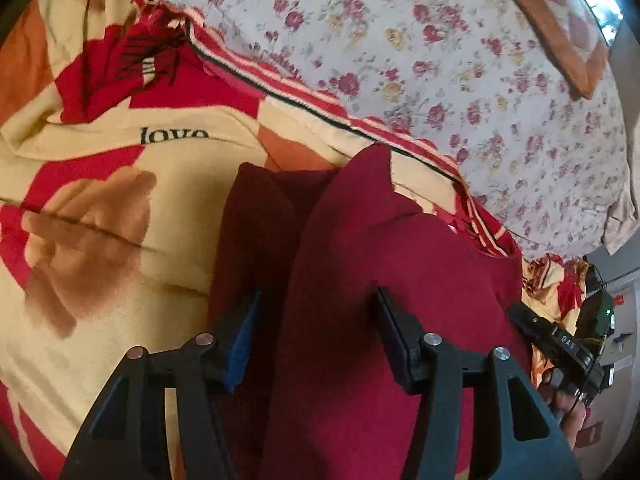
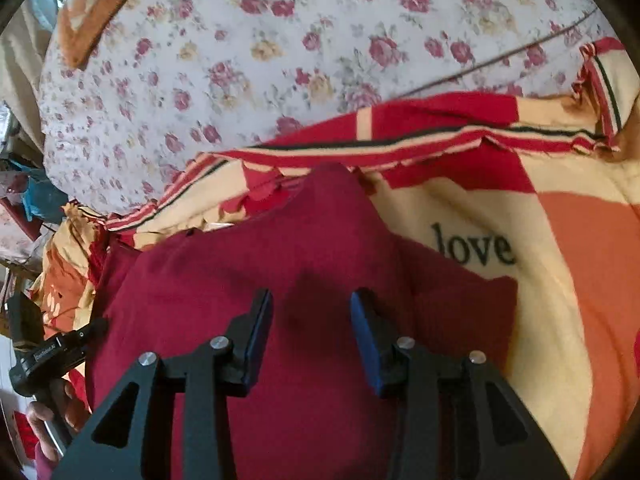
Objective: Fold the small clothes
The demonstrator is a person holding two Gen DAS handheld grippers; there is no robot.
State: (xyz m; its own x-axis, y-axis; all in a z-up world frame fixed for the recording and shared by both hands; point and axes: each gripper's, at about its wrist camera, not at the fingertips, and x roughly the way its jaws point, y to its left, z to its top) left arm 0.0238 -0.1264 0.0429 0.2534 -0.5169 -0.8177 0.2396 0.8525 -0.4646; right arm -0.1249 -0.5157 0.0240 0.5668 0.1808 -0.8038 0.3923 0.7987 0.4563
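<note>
Both grippers, left (image 1: 318, 300) and right (image 2: 312, 304), jaws apart, above rumpled maroon garment (image 2: 280, 248)

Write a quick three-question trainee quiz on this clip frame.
1. True or false: both tools, left tool and right tool, are open.
2. What word is printed on the blanket?
A. home
B. love
C. kiss
3. Fill in: the dark red garment lies on the ____.

Key: 1 true. 2 B. 3 blanket; the floral sheet lies beyond it.
</note>
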